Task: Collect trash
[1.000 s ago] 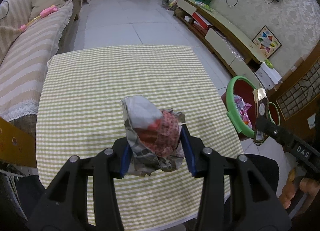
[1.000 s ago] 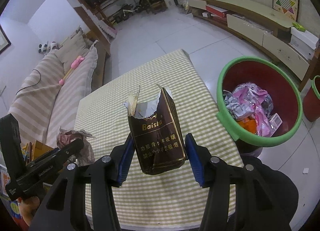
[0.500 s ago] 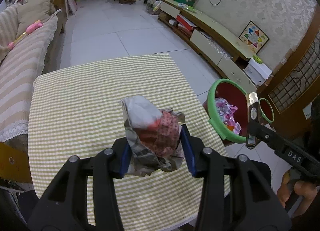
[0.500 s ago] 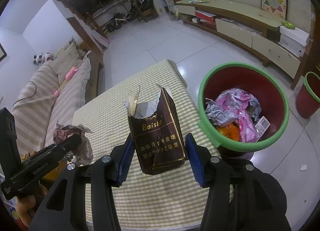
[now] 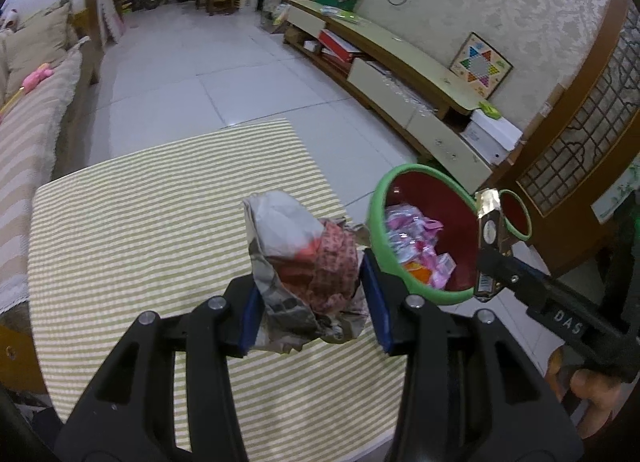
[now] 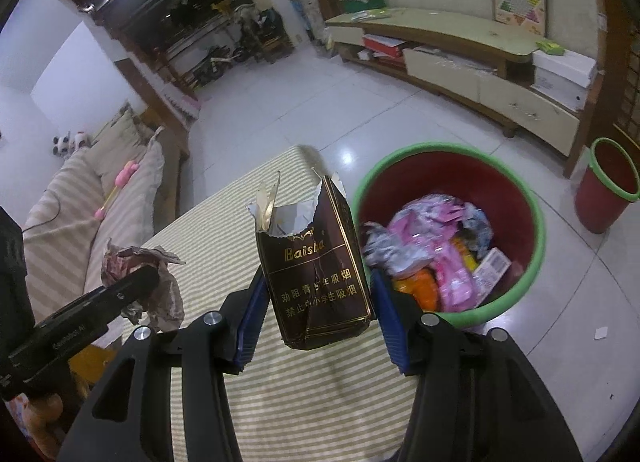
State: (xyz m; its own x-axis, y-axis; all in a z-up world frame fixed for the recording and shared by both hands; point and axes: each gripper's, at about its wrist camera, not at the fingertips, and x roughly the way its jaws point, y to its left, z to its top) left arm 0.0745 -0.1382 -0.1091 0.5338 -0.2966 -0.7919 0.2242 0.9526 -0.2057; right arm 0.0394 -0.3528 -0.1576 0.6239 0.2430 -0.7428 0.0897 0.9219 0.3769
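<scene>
**Both loads carried toward the bin**

Closer to both cameras than a second ago, the red plastic bin with a green rim (image 6: 448,230) now fills more of each view, as both hands have swung their loads across the counter toward it.

A torn dark-brown cigarette pack with gold lettering (image 6: 320,270) stands upright in the right tongs (image 6: 318,314), whose blue pads press on its two sides; it hangs over the counter's edge, just beside the bin. A crumpled wad of grey and red printed paper (image 5: 304,270) is pinched between the blue pads of the left tongs (image 5: 312,302), above the near part of the counter, with the bin beside it to the right.

Pink, orange and silvery wrappers (image 6: 436,254) lie inside the bin. It stands on the white tiled floor (image 5: 208,94) against the counter, which wears a green-and-cream checked cloth (image 5: 140,222). A smaller red bin with a green rim (image 6: 608,186) stands farther off, by a low cream cabinet (image 6: 480,78). A striped sofa (image 6: 80,214) runs along the other side.
</scene>
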